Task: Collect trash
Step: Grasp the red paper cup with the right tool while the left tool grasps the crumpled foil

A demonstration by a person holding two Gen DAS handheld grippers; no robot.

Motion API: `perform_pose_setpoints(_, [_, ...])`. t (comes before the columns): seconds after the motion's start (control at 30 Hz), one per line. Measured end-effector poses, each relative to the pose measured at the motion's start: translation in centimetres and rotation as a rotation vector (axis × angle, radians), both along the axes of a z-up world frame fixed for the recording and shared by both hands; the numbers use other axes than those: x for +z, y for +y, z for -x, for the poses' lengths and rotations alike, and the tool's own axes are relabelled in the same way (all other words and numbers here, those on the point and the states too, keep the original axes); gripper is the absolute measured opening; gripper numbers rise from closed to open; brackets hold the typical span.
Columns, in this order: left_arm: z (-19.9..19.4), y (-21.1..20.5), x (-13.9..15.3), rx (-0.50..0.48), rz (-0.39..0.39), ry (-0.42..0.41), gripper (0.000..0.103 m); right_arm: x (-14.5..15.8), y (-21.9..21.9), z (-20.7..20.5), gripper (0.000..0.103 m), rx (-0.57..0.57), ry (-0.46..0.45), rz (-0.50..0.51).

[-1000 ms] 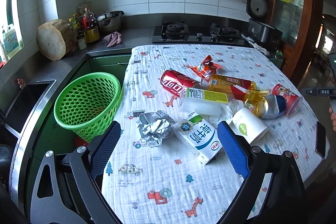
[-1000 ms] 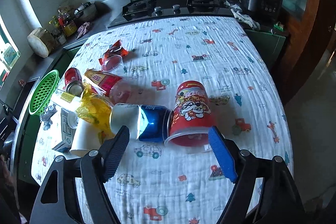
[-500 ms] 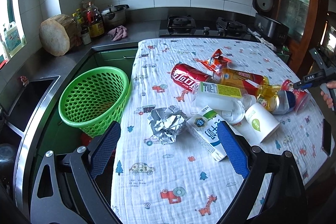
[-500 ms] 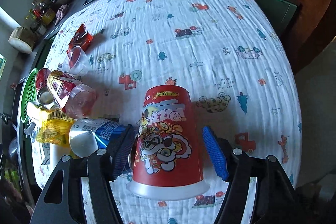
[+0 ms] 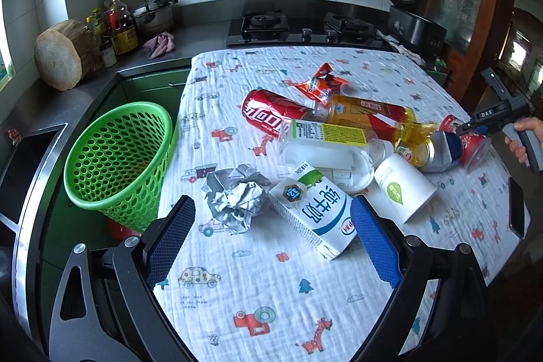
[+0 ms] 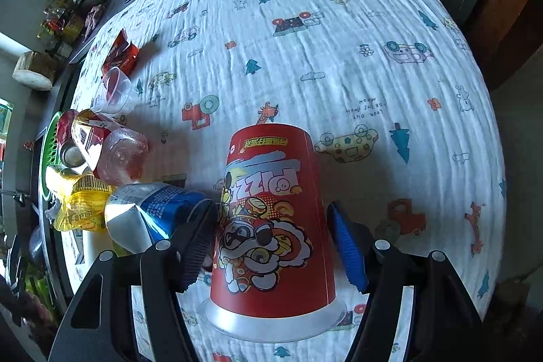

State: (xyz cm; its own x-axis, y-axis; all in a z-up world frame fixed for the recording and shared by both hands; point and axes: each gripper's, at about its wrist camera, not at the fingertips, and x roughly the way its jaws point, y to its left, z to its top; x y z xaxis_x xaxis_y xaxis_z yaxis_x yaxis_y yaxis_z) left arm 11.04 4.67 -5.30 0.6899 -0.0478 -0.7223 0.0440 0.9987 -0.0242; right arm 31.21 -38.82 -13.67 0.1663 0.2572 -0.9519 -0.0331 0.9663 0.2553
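The right gripper (image 6: 273, 240) had its fingers apart around the red cup (image 6: 271, 219) lying on the bench (image 6: 339, 56), while the left gripper (image 5: 271, 240) hovered wide apart above the milk carton (image 5: 315, 209).

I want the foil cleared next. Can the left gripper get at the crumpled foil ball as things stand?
Probably yes: the foil ball lies uncovered just ahead of the open left gripper, though the milk carton crowds its right side.

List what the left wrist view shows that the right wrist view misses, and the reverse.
Left wrist only: the crumpled foil ball, the milk carton and the whole green basket. Right wrist only: the clear plastic cup and the right hand-held gripper straddling the red cartoon cup. Both: that red cup, the dented blue can and the red snack wrapper.
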Motion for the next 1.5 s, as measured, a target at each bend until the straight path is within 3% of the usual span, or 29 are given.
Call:
perform_pose_setpoints(0.2, [-1.0, 0.5, -1.5, 0.015, -0.006, 0.037, 0.091, 0.1, -1.4, 1.3, 0.064, -0.016, -0.002, 0.020])
perform_pose_setpoints(0.43, [-4.6, 3.8, -3.3, 0.069, 0.046, 0.097, 0.091, -0.9, -1.6, 2.1, 0.066, -0.029, 0.006, -0.012])
perform_pose_setpoints(0.53, [-6.2, 4.6, -4.7, 0.064, 0.041, 0.134, 0.090, -1.1, -1.5, 2.1, 0.067, -0.034, 0.005, -0.023])
perform_pose_setpoints(0.67, [-8.1, 5.9, -6.4, 0.061, 0.101, 0.187, 0.082, -1.0, -1.3, 2.3, 0.066, -0.039, -0.008, -0.016])
perform_pose_setpoints(0.83, [-9.6, 5.9, -8.2, 0.015, 0.124, 0.233, 0.080, -0.8, -1.6, 2.9, 0.066, -0.073, -0.024, -0.005])
perform_pose_setpoints(1.07, [-10.5, 6.2, -9.7, -0.028, 0.187, 0.270, 0.056, 1.3, -1.7, 4.5, 0.066, -0.101, -0.073, -0.049])
perform_pose_setpoints(1.3, [-9.9, 6.6, -10.1, -0.039, 0.215, 0.253, 0.031, 4.7, 1.3, 6.0, 0.066, -0.052, -0.148, -0.095])
perform_pose_setpoints(1.5, [-8.8, 6.9, -8.7, -0.045, 0.200, 0.219, 0.028, 7.6, 5.7, 6.4, 0.066, 0.027, -0.212, -0.135])
